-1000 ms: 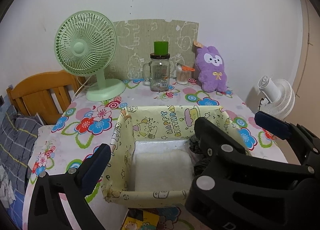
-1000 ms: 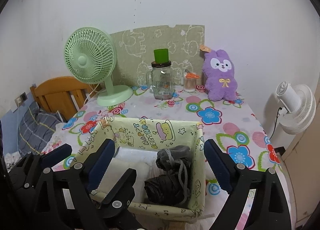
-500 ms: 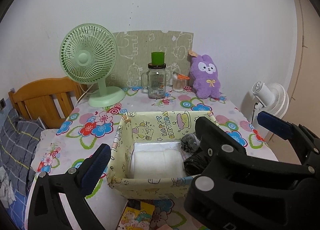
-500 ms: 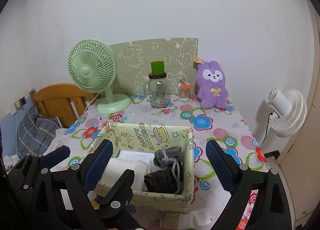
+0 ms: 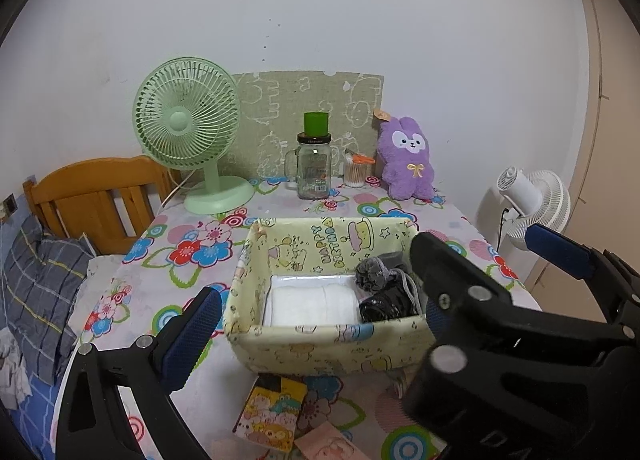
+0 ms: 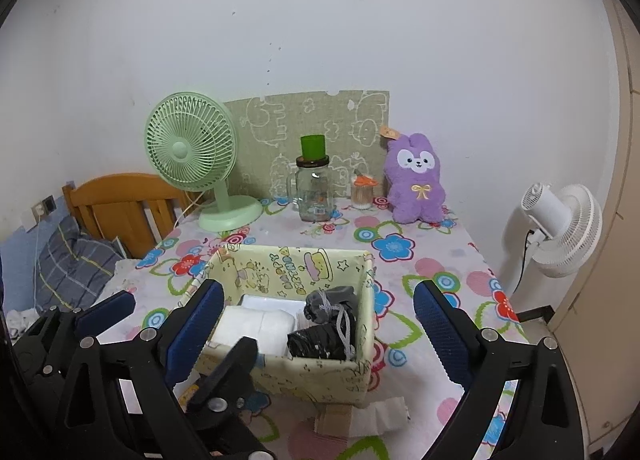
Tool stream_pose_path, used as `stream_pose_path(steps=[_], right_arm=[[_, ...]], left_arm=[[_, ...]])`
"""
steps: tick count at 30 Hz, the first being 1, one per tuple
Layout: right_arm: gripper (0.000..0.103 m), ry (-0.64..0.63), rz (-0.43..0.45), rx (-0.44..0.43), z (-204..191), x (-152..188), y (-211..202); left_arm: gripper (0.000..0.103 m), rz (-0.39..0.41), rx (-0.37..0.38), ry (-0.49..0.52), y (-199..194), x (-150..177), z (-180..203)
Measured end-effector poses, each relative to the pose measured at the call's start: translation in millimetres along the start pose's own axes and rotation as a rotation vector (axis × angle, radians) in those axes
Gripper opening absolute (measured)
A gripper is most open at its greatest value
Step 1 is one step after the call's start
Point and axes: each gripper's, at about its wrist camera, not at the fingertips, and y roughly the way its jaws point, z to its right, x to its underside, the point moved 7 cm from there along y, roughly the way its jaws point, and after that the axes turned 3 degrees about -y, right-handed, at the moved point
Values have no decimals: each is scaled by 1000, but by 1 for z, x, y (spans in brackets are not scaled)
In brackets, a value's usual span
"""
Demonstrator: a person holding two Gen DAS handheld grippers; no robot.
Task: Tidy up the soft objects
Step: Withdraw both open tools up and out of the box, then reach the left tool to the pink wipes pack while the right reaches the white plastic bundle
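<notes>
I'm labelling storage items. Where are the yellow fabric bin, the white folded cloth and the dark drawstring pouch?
Yellow fabric bin (image 5: 328,348), left wrist view, front wall.
White folded cloth (image 5: 312,304), left wrist view, top face.
Dark drawstring pouch (image 6: 320,340), right wrist view, black lower body.

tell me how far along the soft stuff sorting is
Done: a white folded cloth and a dark drawstring bundle lie side by side in the yellow fabric bin. In hand: nothing; the left tongs and right tongs are open. Possibly left: the purple plush bunny, upright by the wall.
</notes>
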Motion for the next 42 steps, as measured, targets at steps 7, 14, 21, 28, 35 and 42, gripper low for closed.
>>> stream_pose_path(steps=[7, 14, 21, 28, 35, 42], right_arm=[[98, 5, 3, 6, 2, 10, -16], [98, 12, 4, 4, 5, 26, -29], [98, 7, -8, -1, 5, 44, -35], [98, 5, -23, -7, 5, 60, -35], [98, -1, -14, -8, 6, 76, -37], [98, 0, -48, -30, 4, 99, -28]], left_arm=[[103, -7, 0, -18, -12, 12, -2], [103, -10, -1, -19, -23, 29, -1], [103, -27, 4, -26, -25, 47, 1], [103, -47, 5, -30, -23, 62, 3], [103, -46, -3, -29, -21, 77, 6], [103, -57, -24, -36, -13, 97, 6]])
